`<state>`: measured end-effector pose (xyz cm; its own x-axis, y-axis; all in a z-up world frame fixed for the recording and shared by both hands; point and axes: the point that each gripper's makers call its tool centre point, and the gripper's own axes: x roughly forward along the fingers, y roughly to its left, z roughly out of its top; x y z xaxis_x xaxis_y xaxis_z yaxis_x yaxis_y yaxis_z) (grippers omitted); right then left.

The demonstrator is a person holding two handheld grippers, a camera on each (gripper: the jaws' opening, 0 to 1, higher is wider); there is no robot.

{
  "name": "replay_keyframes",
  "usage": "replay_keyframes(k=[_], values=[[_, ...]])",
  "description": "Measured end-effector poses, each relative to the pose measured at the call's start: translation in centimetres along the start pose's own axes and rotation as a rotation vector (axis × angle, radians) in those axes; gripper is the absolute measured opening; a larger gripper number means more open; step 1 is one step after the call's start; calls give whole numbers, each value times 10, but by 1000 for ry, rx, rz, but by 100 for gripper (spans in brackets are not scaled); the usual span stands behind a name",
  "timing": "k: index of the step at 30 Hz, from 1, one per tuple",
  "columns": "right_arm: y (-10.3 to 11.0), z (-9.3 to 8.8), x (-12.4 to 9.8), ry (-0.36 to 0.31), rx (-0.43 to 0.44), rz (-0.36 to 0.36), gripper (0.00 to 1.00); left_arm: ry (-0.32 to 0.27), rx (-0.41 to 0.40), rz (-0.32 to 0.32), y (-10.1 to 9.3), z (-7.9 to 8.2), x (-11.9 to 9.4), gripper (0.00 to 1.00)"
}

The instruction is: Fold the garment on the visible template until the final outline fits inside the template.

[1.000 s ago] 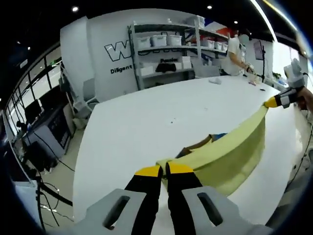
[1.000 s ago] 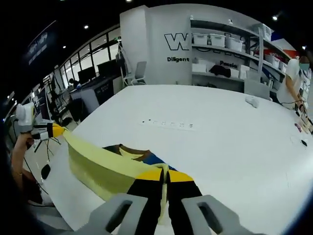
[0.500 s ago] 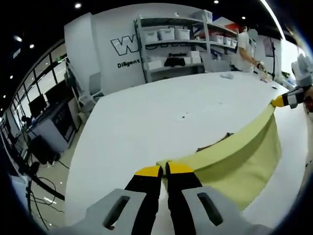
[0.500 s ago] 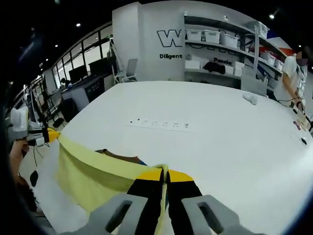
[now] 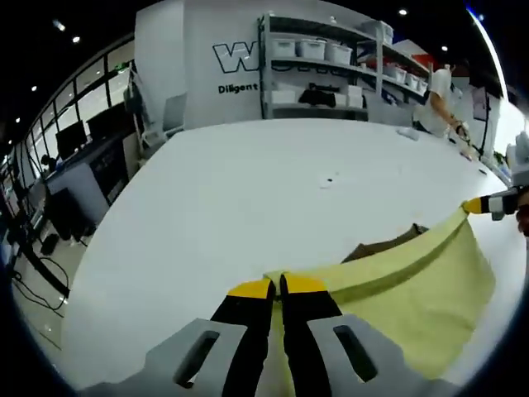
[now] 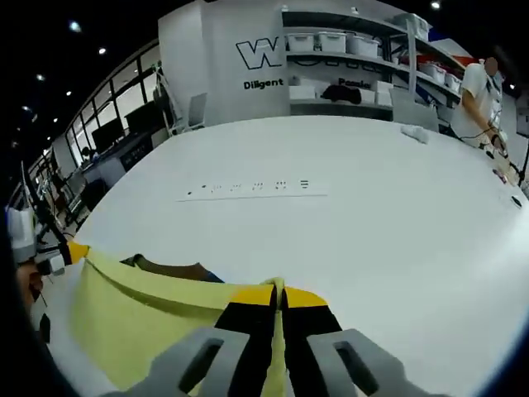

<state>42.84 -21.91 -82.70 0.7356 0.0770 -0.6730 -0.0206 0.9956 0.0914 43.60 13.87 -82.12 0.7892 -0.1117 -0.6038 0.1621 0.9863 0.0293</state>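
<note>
A wide white table (image 5: pixel 248 190) spreads out, and over its near edge hangs the yellow garment (image 5: pixel 413 281), stretched tight between the two grippers. The left gripper (image 5: pixel 277 287) has its jaws pressed together on one corner of the cloth; the right gripper (image 6: pixel 278 292) is clamped the same way on the other corner. A brown fold (image 6: pixel 169 270) with a bit of blue peeks from behind the yellow sheet, mostly hidden. Small dark marks (image 6: pixel 248 187) dot the table beyond, too tiny to read. A person (image 5: pixel 438 99) stands by the shelves (image 5: pixel 322 66) at the back.
</note>
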Motion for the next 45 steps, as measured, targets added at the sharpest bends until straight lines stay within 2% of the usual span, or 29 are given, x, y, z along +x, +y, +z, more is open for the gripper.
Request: replay_keyframes(k=[6, 9, 14, 21, 22, 25, 26, 27, 28, 29, 31, 32, 33, 34, 35, 38, 43, 45], values=[[-1, -16, 12, 32, -24, -6, 0, 7, 7, 9, 1, -8, 11, 10], [-2, -25, 18, 50, -65, -5, 0, 34, -5, -2, 1, -14, 16, 10], [-4, -32, 23, 60, -78, 5, 0, 48, 11, -10, 2, -18, 21, 10], [-4, -30, 23, 55, -93, 17, 0, 66, 40, 7, -2, -27, 24, 10], [-4, -29, 23, 52, -118, 29, 0, 58, 56, 7, -3, -26, 23, 10], [-3, -28, 20, 31, -106, 48, 0, 29, 108, 2, -3, -20, 20, 11], [-3, -26, 17, 16, -131, 53, 3, -1, 167, -19, -5, -14, 16, 13], [-3, -26, 16, 10, -161, 65, 9, -16, 189, -41, -8, -11, 15, 16], [-1, -25, 14, -2, -180, 74, 14, -23, 196, -59, -9, -9, 14, 23], [1, -24, 11, -12, -200, 87, 22, -41, 217, -106, -14, -6, 12, 29], [3, -24, 7, -12, -271, 107, 29, -55, 224, -139, -17, -4, 9, 39], [4, -24, 7, -14, -283, 109, 31, -48, 254, -171, -18, -5, 6, 42], [4, -25, 3, -15, -329, 109, 32, -54, 286, -178, -17, -5, 6, 43], [4, -27, 2, -5, -345, 111, 32, -54, 347, -191, -15, -7, 4, 43], [4, -28, 1, 0, -344, 113, 33, -53, 364, -198, -15, -8, 3, 43], [7, -34, 3, 17, -355, 136, 38, -37, 371, -225, -15, -17, 4, 50], [6, -37, 12, 21, -371, 138, 35, -27, 388, -235, -13, -21, 10, 47], [9, -29, 18, -9, -322, 142, 36, -37, 361, -236, -14, -18, 17, 48]])
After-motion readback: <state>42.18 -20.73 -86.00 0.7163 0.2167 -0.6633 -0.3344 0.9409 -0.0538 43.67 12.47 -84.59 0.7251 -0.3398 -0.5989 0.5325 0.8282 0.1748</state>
